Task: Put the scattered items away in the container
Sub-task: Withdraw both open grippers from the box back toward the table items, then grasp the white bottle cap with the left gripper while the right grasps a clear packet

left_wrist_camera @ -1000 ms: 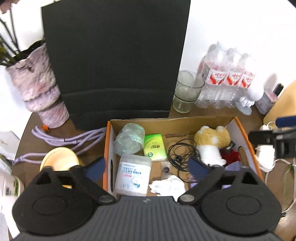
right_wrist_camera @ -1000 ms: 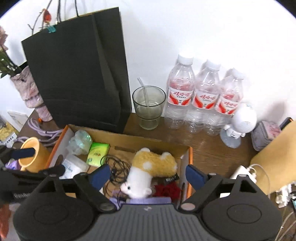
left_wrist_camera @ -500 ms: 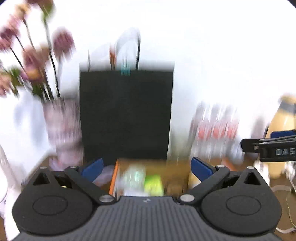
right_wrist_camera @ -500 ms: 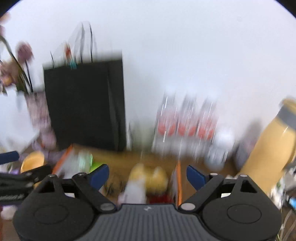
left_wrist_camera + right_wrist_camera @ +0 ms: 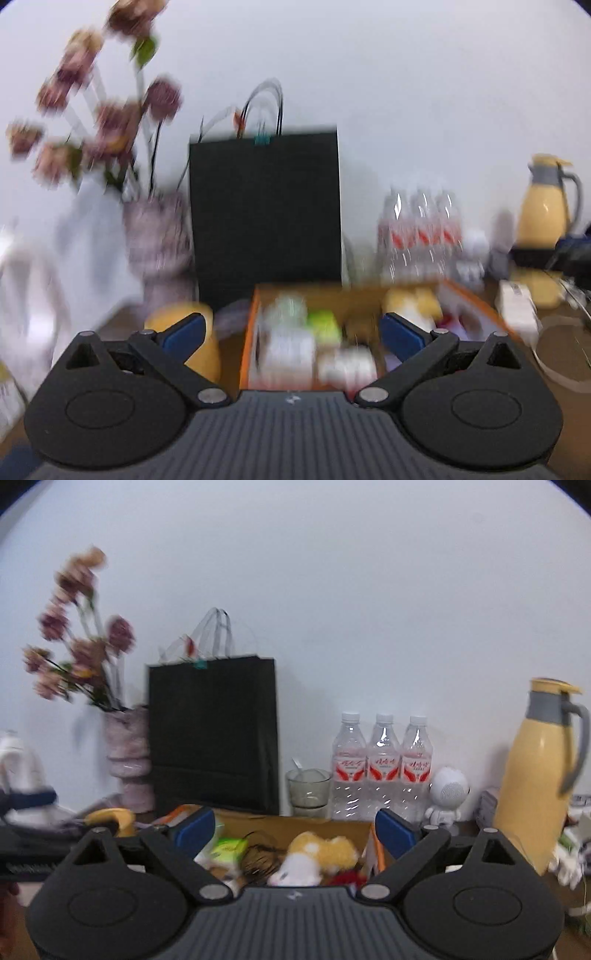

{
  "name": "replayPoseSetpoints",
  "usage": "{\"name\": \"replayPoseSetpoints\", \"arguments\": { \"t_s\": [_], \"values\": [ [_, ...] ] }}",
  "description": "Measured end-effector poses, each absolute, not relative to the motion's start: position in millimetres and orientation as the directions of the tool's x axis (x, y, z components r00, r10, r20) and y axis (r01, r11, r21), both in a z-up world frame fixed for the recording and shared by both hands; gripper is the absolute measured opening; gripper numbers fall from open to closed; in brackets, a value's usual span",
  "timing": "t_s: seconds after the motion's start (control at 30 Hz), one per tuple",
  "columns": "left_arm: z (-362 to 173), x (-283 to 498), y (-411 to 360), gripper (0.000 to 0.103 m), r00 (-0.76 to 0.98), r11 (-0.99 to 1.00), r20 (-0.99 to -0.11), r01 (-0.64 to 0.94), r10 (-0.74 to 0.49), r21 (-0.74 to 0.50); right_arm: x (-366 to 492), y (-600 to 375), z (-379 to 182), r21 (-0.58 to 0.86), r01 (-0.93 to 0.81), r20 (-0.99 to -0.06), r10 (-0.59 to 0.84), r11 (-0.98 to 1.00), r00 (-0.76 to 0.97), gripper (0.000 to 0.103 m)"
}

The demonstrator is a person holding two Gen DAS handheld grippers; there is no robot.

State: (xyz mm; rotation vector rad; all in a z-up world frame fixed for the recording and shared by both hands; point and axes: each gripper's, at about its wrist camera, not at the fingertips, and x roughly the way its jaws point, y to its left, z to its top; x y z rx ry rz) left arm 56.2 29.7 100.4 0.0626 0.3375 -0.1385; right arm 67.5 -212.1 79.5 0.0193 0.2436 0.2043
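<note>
An open cardboard box [image 5: 246, 347] with orange edges sits on the brown table, blurred in the left wrist view. It holds a plush toy [image 5: 321, 853], a green packet [image 5: 229, 849], a black cable [image 5: 258, 856] and white packages [image 5: 288, 354]. My left gripper [image 5: 291, 334] stands open in front of the box, nothing between its blue-tipped fingers. My right gripper [image 5: 295, 827] is open too, near the box's front right, and it holds nothing. The left gripper [image 5: 29, 849] shows at the left edge of the right wrist view.
A black paper bag [image 5: 214, 734] stands behind the box, beside a vase of flowers [image 5: 125, 753]. A glass [image 5: 308, 788], three water bottles [image 5: 382, 768], a small white robot figure [image 5: 447, 794] and a yellow jug [image 5: 539, 775] line the wall. A yellow cup [image 5: 207, 343] sits left of the box.
Both grippers have pulled back and tilted up from looking down into the box, so the wall and the whole bag now show. Both stayed open and empty.
</note>
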Motion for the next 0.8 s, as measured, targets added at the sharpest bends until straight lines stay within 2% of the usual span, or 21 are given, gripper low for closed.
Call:
{"name": "replayPoseSetpoints", "arguments": {
  "t_s": [0.1, 0.23, 0.3, 0.37, 0.47, 0.53, 0.57, 0.63, 0.77, 0.8],
  "values": [
    [72, 8, 50, 0.103, 0.882, 0.982, -0.432, 0.161, -0.186, -0.094, 13, -224, 62, 0.092, -0.262, -0.231, 0.277, 0.961, 0.933, 0.095],
    [56, -69, 60, 0.103, 0.871, 0.972, -0.443, 0.144, -0.214, -0.186, -58, -217, 38, -0.005, -0.306, -0.314, 0.289, 0.952, 0.904, 0.095],
    [52, -89, 63, 0.103, 0.863, 0.966, -0.439, 0.197, -0.251, -0.165, -84, -216, 28, 0.004, -0.324, -0.340, 0.306, 0.946, 0.889, 0.095],
    [50, -88, 65, 0.103, 0.858, 0.974, -0.462, 0.197, -0.226, -0.110, -97, -220, 19, 0.036, -0.348, -0.371, 0.336, 0.937, 0.866, 0.095],
    [48, -66, 72, 0.103, 0.847, 0.976, -0.486, 0.177, -0.217, -0.126, -88, -217, 11, 0.021, -0.350, -0.413, 0.327, 0.937, 0.850, 0.093],
    [48, -47, 73, 0.103, 0.849, 0.973, -0.476, 0.191, -0.232, -0.132, -69, -208, 6, 0.017, -0.357, -0.463, 0.324, 0.934, 0.825, 0.080],
    [46, -37, 71, 0.103, 0.854, 0.974, -0.468, 0.195, -0.225, -0.113, -59, -203, 2, 0.022, -0.371, -0.480, 0.336, 0.928, 0.811, 0.078],
    [42, -17, 68, 0.101, 0.853, 0.975, -0.474, 0.211, -0.217, -0.066, -39, -189, -5, 0.020, -0.400, -0.508, 0.354, 0.916, 0.785, 0.065],
    [31, 25, 71, 0.097, 0.845, 0.977, -0.496, 0.208, -0.198, -0.036, -2, -151, -17, -0.035, -0.475, -0.537, 0.384, 0.879, 0.751, 0.062],
    [27, 35, 72, 0.092, 0.839, 0.979, -0.510, 0.203, -0.189, -0.029, 11, -139, -22, -0.048, -0.489, -0.564, 0.381, 0.871, 0.733, 0.056]
  ]
}}
